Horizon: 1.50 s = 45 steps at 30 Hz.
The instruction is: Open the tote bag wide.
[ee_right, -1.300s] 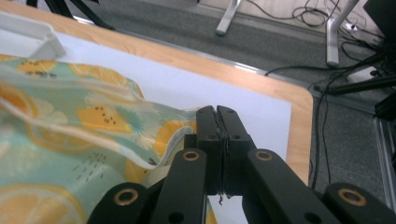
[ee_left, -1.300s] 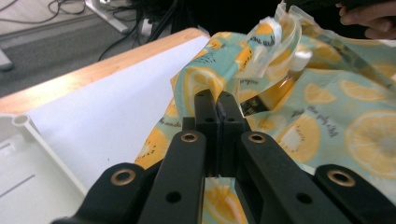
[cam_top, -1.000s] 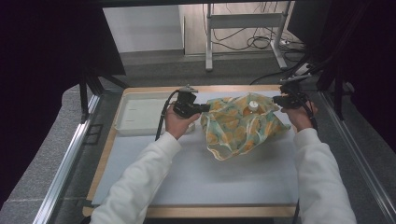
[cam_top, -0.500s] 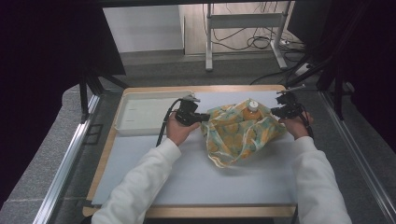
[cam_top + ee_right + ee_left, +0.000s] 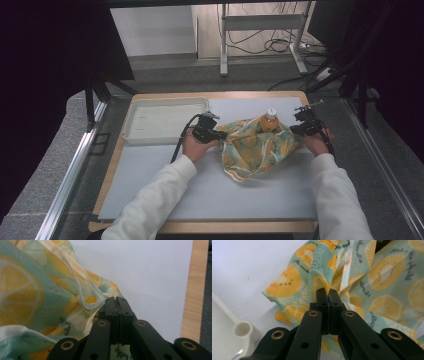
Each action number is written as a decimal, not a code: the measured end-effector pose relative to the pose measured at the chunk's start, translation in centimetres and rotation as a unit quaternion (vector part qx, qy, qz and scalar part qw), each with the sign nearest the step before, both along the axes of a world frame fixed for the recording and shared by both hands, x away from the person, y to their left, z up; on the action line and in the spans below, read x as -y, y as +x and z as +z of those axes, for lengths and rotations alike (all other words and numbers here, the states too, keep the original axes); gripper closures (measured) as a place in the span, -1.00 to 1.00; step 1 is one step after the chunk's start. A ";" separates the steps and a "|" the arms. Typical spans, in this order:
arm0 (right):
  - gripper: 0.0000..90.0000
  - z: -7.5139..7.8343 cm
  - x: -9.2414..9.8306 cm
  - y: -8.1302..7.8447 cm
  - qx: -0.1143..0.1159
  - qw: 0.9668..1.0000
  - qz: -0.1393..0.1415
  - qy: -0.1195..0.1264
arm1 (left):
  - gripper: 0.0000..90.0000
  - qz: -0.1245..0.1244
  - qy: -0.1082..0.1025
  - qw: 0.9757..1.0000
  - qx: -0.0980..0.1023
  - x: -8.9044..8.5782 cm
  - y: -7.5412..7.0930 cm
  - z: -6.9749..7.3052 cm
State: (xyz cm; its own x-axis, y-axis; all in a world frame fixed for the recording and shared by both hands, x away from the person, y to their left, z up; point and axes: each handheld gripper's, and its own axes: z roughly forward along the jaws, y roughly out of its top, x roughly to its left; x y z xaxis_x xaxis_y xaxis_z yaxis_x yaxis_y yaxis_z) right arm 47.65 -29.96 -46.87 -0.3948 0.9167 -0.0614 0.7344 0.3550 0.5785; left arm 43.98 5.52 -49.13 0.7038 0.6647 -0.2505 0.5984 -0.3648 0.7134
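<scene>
At the far left of the counter (image 5: 150, 180) a shallow white tray (image 5: 165, 120) sits against the back edge, its near rim just beside the left tool (image 5: 216, 134). That tool is clenched on the left edge of a lemon-print cloth (image 5: 255, 150); in the left gripper view its jaws are pressed together over a bunched fold of the fabric (image 5: 362, 285), with the tray's rounded corner (image 5: 243, 330) close at lower left. The cloth lies in the middle of the counter, draped around an orange bottle (image 5: 270, 121) whose white cap rises clear above it at the back. The right tool (image 5: 295, 129) grips the cloth's right edge; in the right gripper view its jaws are closed on a pale hem (image 5: 92, 293). Bare white surface spreads in front of the cloth and to the right, up to the wooden border (image 5: 193, 290).
</scene>
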 end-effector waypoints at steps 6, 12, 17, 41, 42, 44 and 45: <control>0.96 -1.0 0.5 -0.4 -0.010 1.000 -0.004 0.005 | 0.99 -0.005 0.007 1.000 -0.009 0.5 -0.3 -1.3; 0.96 -2.6 0.5 -0.8 -0.020 1.000 -0.004 0.001 | 0.99 -0.002 0.012 1.000 -0.024 1.0 0.0 -2.7; 0.95 -3.1 0.7 -0.9 -0.018 1.000 -0.008 0.008 | 0.99 0.001 0.016 1.000 -0.026 1.4 0.2 -3.2; -0.02 2.0 3.7 -3.3 0.091 0.992 -0.032 0.076 | 0.02 0.031 -0.037 0.998 0.047 -0.7 -1.3 1.4; -0.02 2.4 3.6 -3.6 0.095 0.992 -0.030 0.079 | 0.02 0.033 -0.043 0.997 0.053 -0.9 -1.5 1.8; -0.02 3.1 3.5 -4.3 0.099 0.992 -0.021 0.081 | 0.03 0.036 -0.056 0.996 0.062 -1.5 -1.9 2.7; -0.01 3.4 3.4 -4.6 0.099 0.992 -0.015 0.080 | 0.03 0.034 -0.060 0.995 0.067 -1.8 -2.2 3.1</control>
